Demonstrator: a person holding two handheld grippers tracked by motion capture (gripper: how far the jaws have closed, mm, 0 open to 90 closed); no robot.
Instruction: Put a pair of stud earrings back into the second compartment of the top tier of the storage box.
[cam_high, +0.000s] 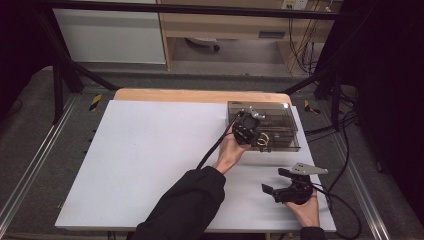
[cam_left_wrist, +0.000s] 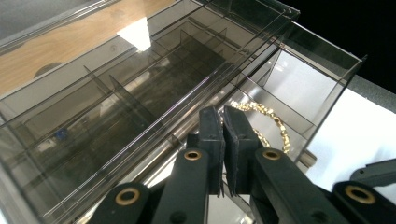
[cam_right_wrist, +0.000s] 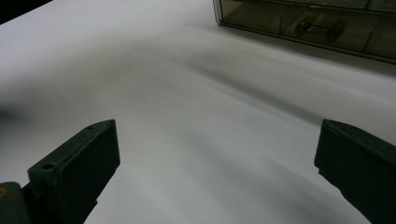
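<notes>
The left tool (cam_left_wrist: 223, 140) is at the smoky clear organiser box (cam_high: 280, 112) on the far right of the white tabletop (cam_high: 150, 165). Its jaws are pressed almost together over the thin front edge of a compartment, and it is hard to tell whether they pinch that wall or nothing at all. A gold chain (cam_left_wrist: 266, 122) lies in the open compartment just beyond the jaw tips. The right tool (cam_high: 292, 189) hovers near the tabletop's front edge, well apart from the box, its jaws spread wide and empty.

The likely trouble is with the box. It looks light and its walls are thin, so a pull from the left tool could slide or tip it, as nothing steadies it. The chain could also snag on a jaw tip and drag out, or slip from a narrow grip, since it is loose and fine
</notes>
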